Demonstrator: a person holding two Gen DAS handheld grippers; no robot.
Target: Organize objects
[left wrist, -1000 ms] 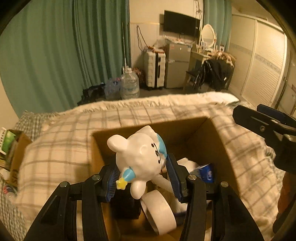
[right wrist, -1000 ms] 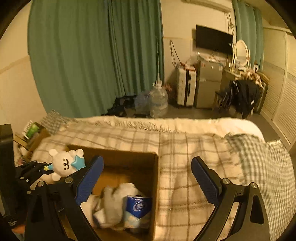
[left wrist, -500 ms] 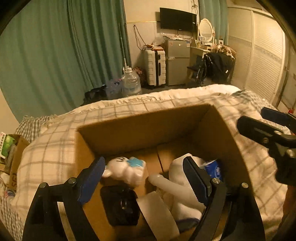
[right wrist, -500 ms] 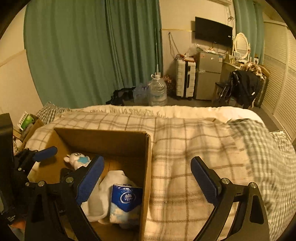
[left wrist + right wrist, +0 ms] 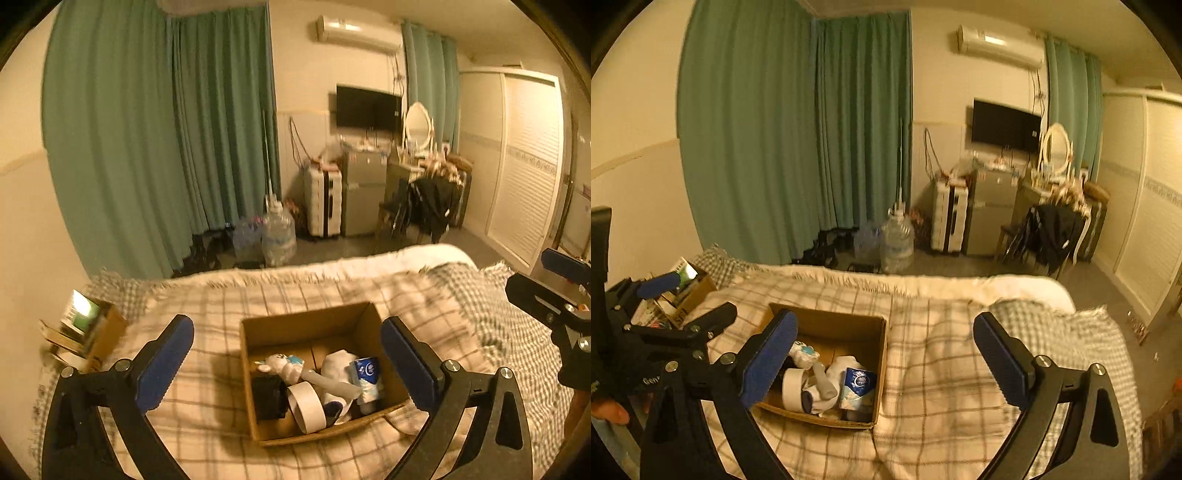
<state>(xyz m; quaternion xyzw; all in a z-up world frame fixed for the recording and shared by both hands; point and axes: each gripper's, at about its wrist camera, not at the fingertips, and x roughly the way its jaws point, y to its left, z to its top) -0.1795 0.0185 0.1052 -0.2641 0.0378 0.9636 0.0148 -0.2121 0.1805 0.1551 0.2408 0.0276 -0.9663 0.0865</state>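
Blue pads frame both views, and nothing sits between either pair. Your left gripper [image 5: 286, 363] has its fingers spread wide and empty, hovering above the cardboard box [image 5: 258, 332]. Your right gripper [image 5: 884, 360] is likewise spread and empty, off to the box's right side over bare blanket.

Box contents, near to far in the left view: white tape roll [image 5: 306, 406] at the near wall, a black object [image 5: 269, 398] just beside it on the left, too dark to identify. Blue-and-white tissue pack [image 5: 365, 373] leans on the right side against some bunched white fabric [image 5: 338, 367]. White plush toy [image 5: 282, 365] with blue trim lies on its side toward the middle, touching the black object's far edge.

Box rests on the plaid blanket [image 5: 332, 288] covering the bed. Off the bed's left edge, a second small carton [image 5: 96, 325] holds papers or packets; contents blurred.

Judgement: the plush reads as deposited, so this is a between-items step. No loose item shows on the blanket in either view. Your next move calls for scanning beyond the frame, perhaps toward that left carton, and keeping the fingers spread until a target is lined up.

Far end: green curtains [image 5: 159, 129], water jug [image 5: 279, 236], suitcase [image 5: 323, 201].
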